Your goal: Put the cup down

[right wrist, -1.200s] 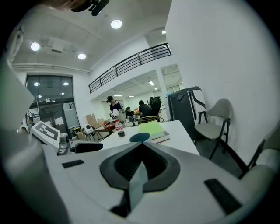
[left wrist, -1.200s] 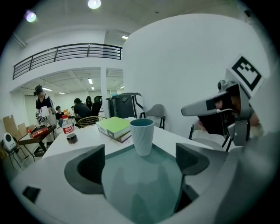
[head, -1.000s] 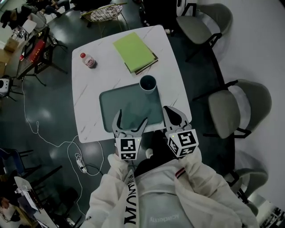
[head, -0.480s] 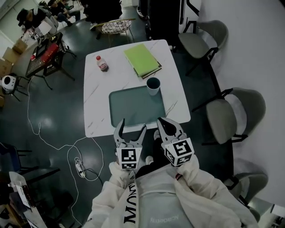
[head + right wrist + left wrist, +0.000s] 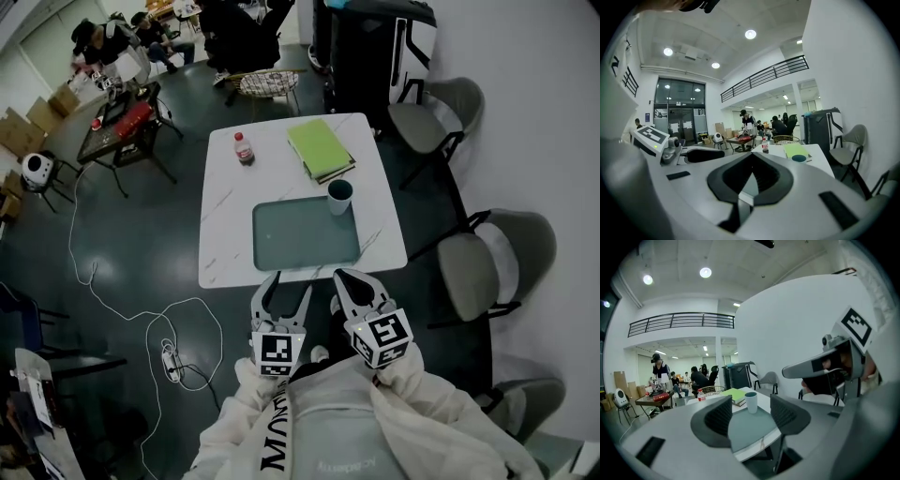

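The dark teal cup (image 5: 339, 196) stands upright at the far right corner of the teal tray (image 5: 300, 239) on the white table, with neither gripper touching it. My left gripper (image 5: 284, 285) hangs short of the table's near edge. Its jaws are closing and nothing is between them. My right gripper (image 5: 345, 277) is beside it, shut and empty. In the left gripper view the cup (image 5: 751, 402) shows far off between the pads (image 5: 719, 416). The right gripper view has the cup (image 5: 799, 158) small beyond the closed tips.
A green folder on a dark book (image 5: 320, 149) and a red-capped bottle (image 5: 243, 148) lie at the table's far end. Grey chairs (image 5: 497, 262) stand to the right. A white cable (image 5: 141, 309) trails over the dark floor at left. People sit at a far table (image 5: 122, 112).
Both grippers have drawn back from over the tray's near edge to short of the table. The left jaws have narrowed. The cup has stayed on the tray.
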Demonstrator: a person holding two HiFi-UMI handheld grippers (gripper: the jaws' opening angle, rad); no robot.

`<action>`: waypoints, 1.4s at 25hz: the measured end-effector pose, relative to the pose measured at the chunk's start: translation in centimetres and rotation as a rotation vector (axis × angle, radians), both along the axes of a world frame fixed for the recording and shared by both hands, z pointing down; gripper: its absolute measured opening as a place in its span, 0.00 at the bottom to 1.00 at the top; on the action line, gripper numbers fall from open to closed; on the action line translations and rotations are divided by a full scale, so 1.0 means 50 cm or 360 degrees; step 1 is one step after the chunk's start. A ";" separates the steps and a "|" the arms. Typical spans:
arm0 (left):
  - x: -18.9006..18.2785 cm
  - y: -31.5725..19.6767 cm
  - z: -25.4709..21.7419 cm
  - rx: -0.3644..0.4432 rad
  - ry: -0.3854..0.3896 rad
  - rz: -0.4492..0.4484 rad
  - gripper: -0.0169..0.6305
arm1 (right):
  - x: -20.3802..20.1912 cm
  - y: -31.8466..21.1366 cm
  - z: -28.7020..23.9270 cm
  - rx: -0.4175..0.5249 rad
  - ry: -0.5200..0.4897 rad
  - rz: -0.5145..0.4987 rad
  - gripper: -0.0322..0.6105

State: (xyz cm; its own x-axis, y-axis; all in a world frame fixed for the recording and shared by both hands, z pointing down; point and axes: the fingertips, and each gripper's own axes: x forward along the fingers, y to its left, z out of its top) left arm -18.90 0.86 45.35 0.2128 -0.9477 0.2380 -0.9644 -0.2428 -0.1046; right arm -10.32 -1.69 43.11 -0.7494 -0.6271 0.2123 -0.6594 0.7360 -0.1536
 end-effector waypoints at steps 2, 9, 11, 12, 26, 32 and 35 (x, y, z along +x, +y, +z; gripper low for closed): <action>0.000 0.019 -0.025 0.0043 -0.0008 -0.0004 0.39 | -0.002 0.011 -0.013 0.0016 -0.0007 -0.0001 0.06; -0.004 0.051 -0.074 0.0098 0.0034 -0.0025 0.23 | -0.001 0.040 -0.048 0.0039 -0.0006 0.0007 0.06; -0.004 0.055 -0.078 0.0096 0.0042 -0.0034 0.19 | -0.001 0.046 -0.056 0.0039 -0.0003 0.0002 0.06; -0.004 0.056 -0.081 0.0096 0.0047 -0.0039 0.17 | 0.000 0.048 -0.061 0.0039 -0.0002 0.0002 0.06; -0.011 0.043 -0.112 0.0086 0.0045 -0.0140 0.05 | -0.003 0.029 -0.104 0.0078 -0.0062 -0.0055 0.06; 0.018 0.026 -0.136 0.0104 0.0015 -0.0150 0.05 | 0.014 0.002 -0.127 0.0075 -0.0150 -0.0073 0.06; 0.031 0.013 -0.138 0.0109 -0.0012 -0.0165 0.05 | 0.024 -0.011 -0.130 0.0097 -0.0153 -0.0099 0.06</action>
State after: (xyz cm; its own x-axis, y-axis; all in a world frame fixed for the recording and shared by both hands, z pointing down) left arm -17.34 1.53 38.43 0.1113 -0.9786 0.1730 -0.9831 -0.1338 -0.1247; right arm -9.10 -2.24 36.62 -0.8023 -0.5884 0.1008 -0.5966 0.7848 -0.1676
